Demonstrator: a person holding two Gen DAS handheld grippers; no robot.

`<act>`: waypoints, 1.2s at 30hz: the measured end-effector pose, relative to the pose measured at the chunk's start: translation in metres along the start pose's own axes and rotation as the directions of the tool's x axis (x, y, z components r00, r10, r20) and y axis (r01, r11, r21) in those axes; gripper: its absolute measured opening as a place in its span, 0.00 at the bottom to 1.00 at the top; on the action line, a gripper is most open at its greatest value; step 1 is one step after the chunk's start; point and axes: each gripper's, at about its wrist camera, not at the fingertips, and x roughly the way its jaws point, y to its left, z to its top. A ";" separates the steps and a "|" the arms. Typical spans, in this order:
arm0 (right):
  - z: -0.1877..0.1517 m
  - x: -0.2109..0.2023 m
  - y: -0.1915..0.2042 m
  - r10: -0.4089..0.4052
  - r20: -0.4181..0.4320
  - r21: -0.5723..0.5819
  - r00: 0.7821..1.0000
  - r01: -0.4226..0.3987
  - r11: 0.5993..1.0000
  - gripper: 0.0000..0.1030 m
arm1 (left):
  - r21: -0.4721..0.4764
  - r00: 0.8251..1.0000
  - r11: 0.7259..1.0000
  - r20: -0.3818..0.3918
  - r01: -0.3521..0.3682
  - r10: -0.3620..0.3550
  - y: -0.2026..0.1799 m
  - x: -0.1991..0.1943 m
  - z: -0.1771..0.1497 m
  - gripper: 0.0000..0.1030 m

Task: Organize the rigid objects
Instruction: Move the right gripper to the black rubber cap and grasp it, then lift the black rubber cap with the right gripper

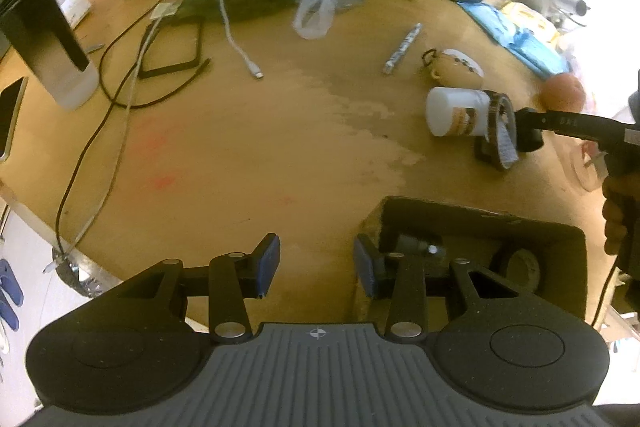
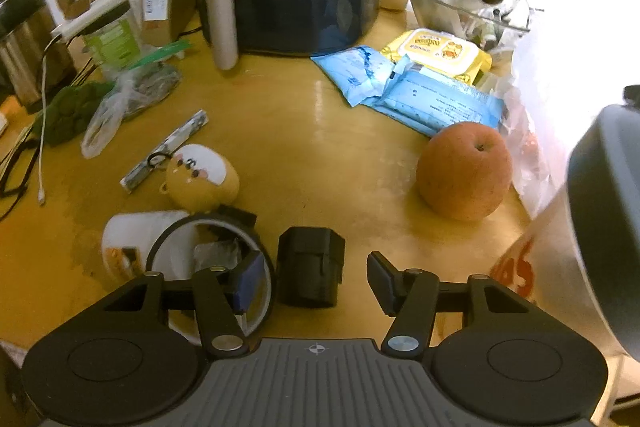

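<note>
Black ribbed block (image 2: 311,269), faceted, matte plastic, stands on the glossy wooden table (image 2: 312,155) between the right gripper (image 2: 316,277)'s parted jaws, untouched. Left gripper (image 1: 316,267) gapes empty beside a dark box (image 1: 480,223). Farther: a white jar (image 2: 136,231) lying sideways, then a round orange fruit (image 2: 464,171).

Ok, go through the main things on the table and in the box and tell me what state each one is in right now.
White plastic jar: lying on its side.
Black tape ring: standing on edge against the jar.
Small black ribbed block: upright on the table, between the right tongs, untouched.
Orange round fruit: sitting whole, stem dimple up.
Dark open-topped box: holding a tape roll.
Left tongs: open, empty.
</note>
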 end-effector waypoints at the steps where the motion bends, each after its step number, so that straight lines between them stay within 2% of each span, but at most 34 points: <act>1: 0.001 0.004 -0.001 0.002 -0.005 0.007 1.000 -0.002 1.000 0.54 | -0.005 1.000 1.000 -0.001 -0.003 0.003 0.002 0.000 0.000 0.39; 8: 0.006 0.025 -0.006 0.026 -0.036 0.057 0.999 -0.024 0.998 0.43 | -0.029 1.000 0.999 -0.004 -0.015 0.015 0.009 0.001 0.001 0.39; 17: 0.011 0.036 -0.007 0.047 -0.029 0.062 0.998 -0.046 0.997 0.45 | -0.036 1.000 0.999 -0.004 -0.016 0.016 0.010 0.002 0.003 0.39; 23: 0.009 0.048 -0.008 0.063 -0.062 0.085 0.996 -0.058 0.995 0.42 | -0.027 1.000 1.000 0.000 -0.014 0.014 0.007 0.002 0.005 0.39; 36: 0.008 0.036 -0.008 0.053 -0.055 0.036 0.997 -0.051 0.998 0.42 | -0.007 1.000 1.000 0.007 0.002 -0.001 0.001 0.001 0.008 0.39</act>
